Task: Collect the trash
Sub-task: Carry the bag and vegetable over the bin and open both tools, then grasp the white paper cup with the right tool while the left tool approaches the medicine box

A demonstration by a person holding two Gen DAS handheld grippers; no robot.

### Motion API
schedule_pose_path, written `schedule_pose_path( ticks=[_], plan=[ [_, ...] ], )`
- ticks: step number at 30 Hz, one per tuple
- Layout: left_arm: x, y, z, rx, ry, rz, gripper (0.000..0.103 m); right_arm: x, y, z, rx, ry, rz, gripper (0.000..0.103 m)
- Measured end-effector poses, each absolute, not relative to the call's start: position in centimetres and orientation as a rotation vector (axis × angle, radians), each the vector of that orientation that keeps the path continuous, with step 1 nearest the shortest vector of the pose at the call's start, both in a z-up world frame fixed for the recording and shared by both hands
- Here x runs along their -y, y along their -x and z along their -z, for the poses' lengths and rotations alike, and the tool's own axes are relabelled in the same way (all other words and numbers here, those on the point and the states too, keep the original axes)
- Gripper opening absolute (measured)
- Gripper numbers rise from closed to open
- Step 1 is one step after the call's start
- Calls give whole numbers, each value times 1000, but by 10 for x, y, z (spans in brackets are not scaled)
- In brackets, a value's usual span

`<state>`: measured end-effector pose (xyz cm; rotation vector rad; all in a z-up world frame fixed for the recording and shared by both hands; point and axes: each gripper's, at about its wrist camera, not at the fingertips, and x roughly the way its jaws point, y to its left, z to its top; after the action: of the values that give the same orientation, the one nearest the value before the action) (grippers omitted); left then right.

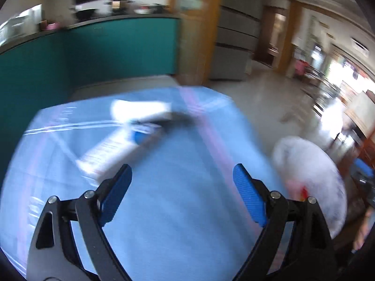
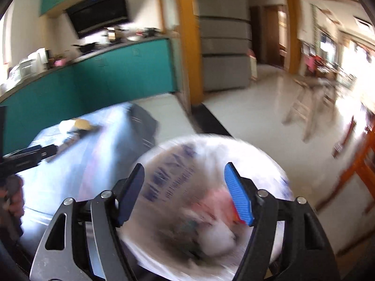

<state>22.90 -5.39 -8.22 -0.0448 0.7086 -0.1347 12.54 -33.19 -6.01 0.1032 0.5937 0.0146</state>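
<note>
A trash bin lined with a white printed plastic bag (image 2: 206,187) stands beside the blue-covered table; it holds mixed trash. It also shows in the left wrist view (image 1: 311,175). My right gripper (image 2: 185,182) is open and empty, directly above the bin's mouth. My left gripper (image 1: 182,185) is open and empty above the blue tablecloth (image 1: 175,210). On the cloth beyond it lie a white printed paper package (image 1: 110,152) with a blue patch and a crumpled white piece (image 1: 138,110), both blurred. The left gripper (image 2: 35,154) also shows at the left of the right wrist view.
A teal kitchen counter (image 1: 93,53) runs behind the table. A dark object (image 2: 143,124) sits at the table's far corner. A yellowish-white scrap (image 2: 77,124) lies on the far cloth. Glossy floor (image 2: 257,107), a wooden chair (image 2: 309,107) and a grey fridge (image 2: 225,46) lie beyond.
</note>
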Motion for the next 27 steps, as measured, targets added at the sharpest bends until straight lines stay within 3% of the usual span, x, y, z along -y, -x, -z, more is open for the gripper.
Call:
schedule_pose_path(
  ticks=[7,16,23,26,27],
  plan=[
    [-8,-273,98,-762,53,50,88,238,-200,27,-543,-36,-353,77],
    [-33,-285,114,-838,114,104,88,139,-320,75,-721,-93,-587,75],
    [-54,-280,112,-821,151,99,88,114,-366,104,-825,-93,-605,50],
    [-57,-282,113,-817,156,100,88,109,-369,110,-842,-93,-629,19],
    [-58,-284,115,-819,159,98,88,109,-368,110,-845,-106,-643,14]
  ],
)
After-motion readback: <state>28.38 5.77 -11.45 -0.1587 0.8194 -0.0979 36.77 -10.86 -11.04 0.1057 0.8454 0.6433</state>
